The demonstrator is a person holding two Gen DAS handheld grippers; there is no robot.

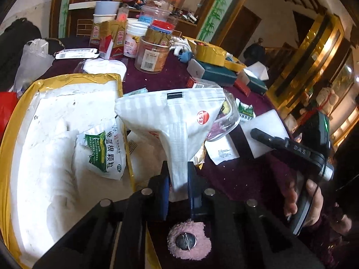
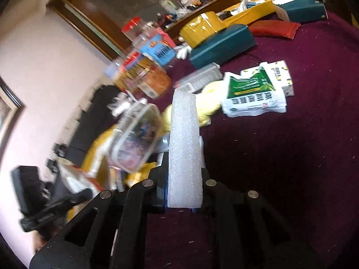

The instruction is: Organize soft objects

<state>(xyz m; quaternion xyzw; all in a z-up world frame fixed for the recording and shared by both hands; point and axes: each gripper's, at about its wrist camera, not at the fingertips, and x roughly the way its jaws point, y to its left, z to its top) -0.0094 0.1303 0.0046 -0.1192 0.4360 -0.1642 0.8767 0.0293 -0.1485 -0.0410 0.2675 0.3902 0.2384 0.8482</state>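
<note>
My left gripper (image 1: 178,179) is shut on the narrow lower end of a white striped pouch (image 1: 170,112) with a round red sticker, held up over the right rim of a white foam box (image 1: 56,134) edged in yellow tape. A green-and-white sachet (image 1: 103,150) lies inside that box. My right gripper (image 2: 184,172) is shut on a white foam block (image 2: 184,139), seen edge-on and standing up between the fingers. The same foam block (image 1: 269,121) shows at the right of the left wrist view. Another green-and-white sachet (image 2: 253,92) and a yellow soft item (image 2: 208,103) lie on the cloth beyond.
A purple tablecloth (image 2: 291,157) covers the table. A clear lidded container (image 1: 226,121) sits between the two grippers. Behind are jars (image 1: 151,55), teal boxes (image 2: 222,44), a red pouch (image 2: 273,29) and a yellow-taped parcel (image 2: 202,29). A hand (image 1: 314,201) holds the right gripper's handle.
</note>
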